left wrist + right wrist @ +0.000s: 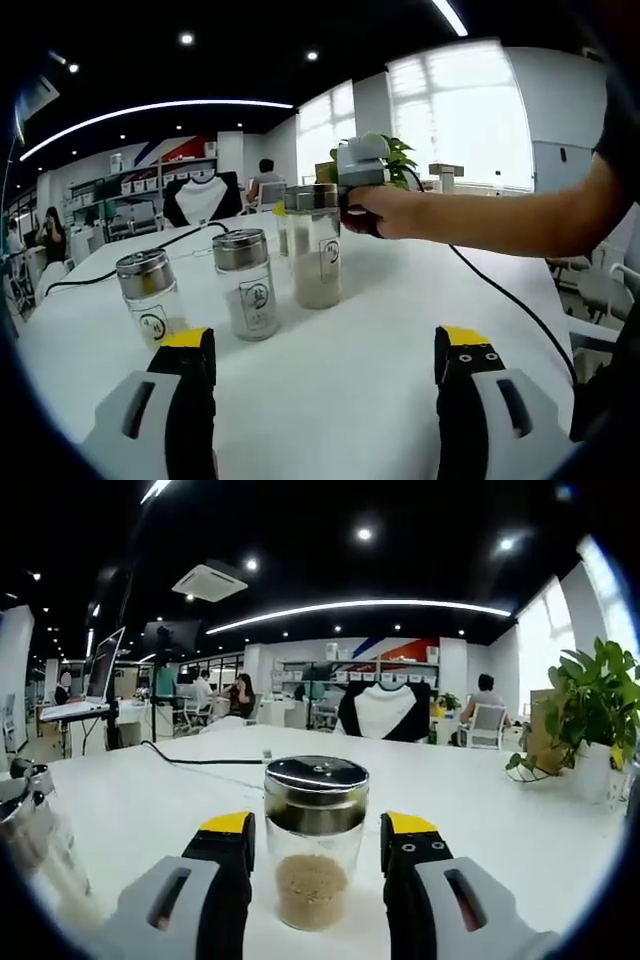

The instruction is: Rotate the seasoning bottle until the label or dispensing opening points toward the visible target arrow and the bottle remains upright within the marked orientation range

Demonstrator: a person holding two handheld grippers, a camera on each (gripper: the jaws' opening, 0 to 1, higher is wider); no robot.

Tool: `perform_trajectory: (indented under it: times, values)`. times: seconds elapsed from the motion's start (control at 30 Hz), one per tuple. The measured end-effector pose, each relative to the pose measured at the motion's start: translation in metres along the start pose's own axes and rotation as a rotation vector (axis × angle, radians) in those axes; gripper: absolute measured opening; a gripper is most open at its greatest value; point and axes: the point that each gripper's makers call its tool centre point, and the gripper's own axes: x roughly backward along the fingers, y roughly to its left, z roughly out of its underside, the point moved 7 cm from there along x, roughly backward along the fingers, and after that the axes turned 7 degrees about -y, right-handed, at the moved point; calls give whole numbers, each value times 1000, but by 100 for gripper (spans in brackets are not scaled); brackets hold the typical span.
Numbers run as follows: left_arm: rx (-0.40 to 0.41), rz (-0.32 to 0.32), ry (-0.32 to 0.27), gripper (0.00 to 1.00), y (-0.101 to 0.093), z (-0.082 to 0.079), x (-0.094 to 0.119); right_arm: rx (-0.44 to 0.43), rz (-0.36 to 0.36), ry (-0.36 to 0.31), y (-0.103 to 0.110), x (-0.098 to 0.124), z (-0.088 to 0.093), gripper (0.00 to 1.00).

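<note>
We find the seasoning bottle (316,840) upright on the white table (480,810), between the right gripper's (317,845) open jaws, apparently untouched; left gripper (325,360) open, empty; we judge the glass rigid, slippery, fragile; grip the body below the metal lid (316,778).

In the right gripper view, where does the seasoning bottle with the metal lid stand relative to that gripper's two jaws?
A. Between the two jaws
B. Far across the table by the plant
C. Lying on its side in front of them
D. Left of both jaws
A: the seasoning bottle stands upright on the white table in the gap of the right gripper, one yellow-tipped jaw on either side, still open around it.
</note>
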Motion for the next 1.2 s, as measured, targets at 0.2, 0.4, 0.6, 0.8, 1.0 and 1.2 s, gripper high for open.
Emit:
perform_trajectory:
  times: [0.2, 0.4, 0.6, 0.8, 1.0, 1.2]
  values:
    - [-3, -10, 2, 96, 4, -1, -1, 3, -1, -15, 1, -6, 0, 44]
    - [0, -19, 4, 96, 7, 0, 0, -2, -2, -27, 2, -7, -1, 38]
    - [26, -21, -26, 96, 7, -2, 3, -60, -31, -13, 3, -2, -5, 38]
    - [101, -2, -55, 96, 9, -6, 6, -63, -21, -29, 0, 8, -7, 37]
    - [106, 5, -66, 93, 9, -7, 7, -73, -33, -52, -1, 26, -18, 37]
    - [127, 13, -68, 92, 9, -8, 4, -59, -36, -79, 0, 44, -31, 37]
